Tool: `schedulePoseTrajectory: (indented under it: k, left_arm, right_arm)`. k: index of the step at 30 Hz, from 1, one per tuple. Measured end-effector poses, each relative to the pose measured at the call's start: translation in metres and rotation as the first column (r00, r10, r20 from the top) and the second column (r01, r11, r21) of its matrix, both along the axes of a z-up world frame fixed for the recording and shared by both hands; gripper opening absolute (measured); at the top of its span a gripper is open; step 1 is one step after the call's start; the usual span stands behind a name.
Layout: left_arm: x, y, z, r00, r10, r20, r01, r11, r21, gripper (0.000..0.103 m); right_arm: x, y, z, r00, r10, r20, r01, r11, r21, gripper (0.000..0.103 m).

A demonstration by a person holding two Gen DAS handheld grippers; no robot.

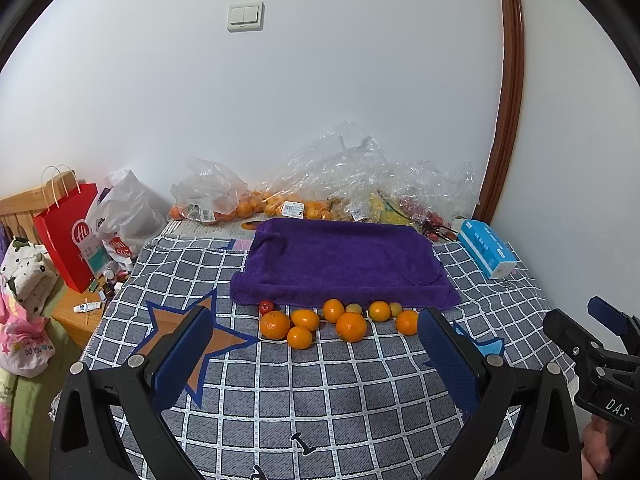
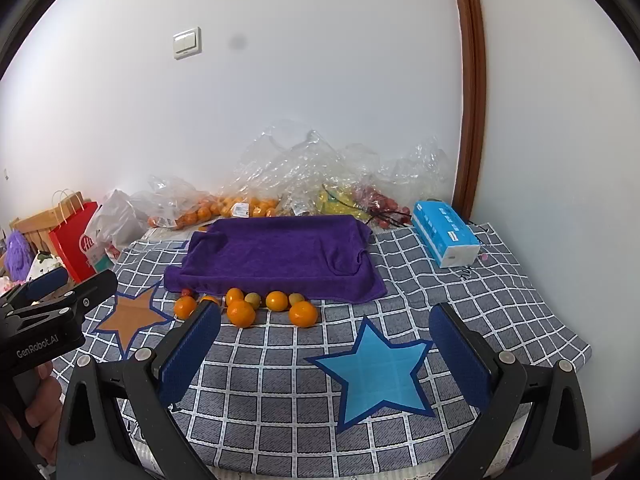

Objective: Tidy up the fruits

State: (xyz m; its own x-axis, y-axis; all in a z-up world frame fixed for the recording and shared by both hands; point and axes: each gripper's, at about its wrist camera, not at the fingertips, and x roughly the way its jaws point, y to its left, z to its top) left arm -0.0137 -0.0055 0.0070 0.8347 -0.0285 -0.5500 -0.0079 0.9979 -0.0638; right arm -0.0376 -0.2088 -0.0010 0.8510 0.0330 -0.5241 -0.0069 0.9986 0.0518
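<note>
Oranges (image 1: 351, 326) beside purple towel (image 1: 344, 266), hand-held grippers apart.

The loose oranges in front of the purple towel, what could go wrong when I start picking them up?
1. The round oranges lie packed together on the checked cloth; closing on one may nudge its neighbours and set them rolling.
2. The small red fruit sits tight against the purple towel edge, so a finger could snag the fabric.
3. Both the left tool and right tool are open and side by side; reaching together risks a collision.
</note>
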Motion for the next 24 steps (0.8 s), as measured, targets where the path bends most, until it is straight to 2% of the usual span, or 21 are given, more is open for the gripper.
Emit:
schedulePoseTrajectory:
  k: [11, 15, 24]
  left_arm:
    - [0.001, 0.000, 0.004, 1.000, 0.000, 0.005, 0.000, 1.000, 0.003, 0.103]
    - [0.002, 0.001, 0.005, 1.000, 0.001, 0.007, -0.001, 1.000, 0.005, 0.103]
    - [0.022, 0.012, -0.008, 1.000, 0.013, -0.011, -0.013, 1.000, 0.008, 0.099]
  right_arm:
    - [0.001, 0.001, 0.000, 1.000, 0.004, 0.006, -0.004, 1.000, -0.003, 0.103]
    - [0.007, 0.000, -0.003, 0.999, 0.040, 0.006, -0.040, 0.999, 0.013, 0.103]
    - [0.025, 0.011, -0.013, 0.999, 0.040, 0.005, -0.040, 0.997, -0.062, 0.103]
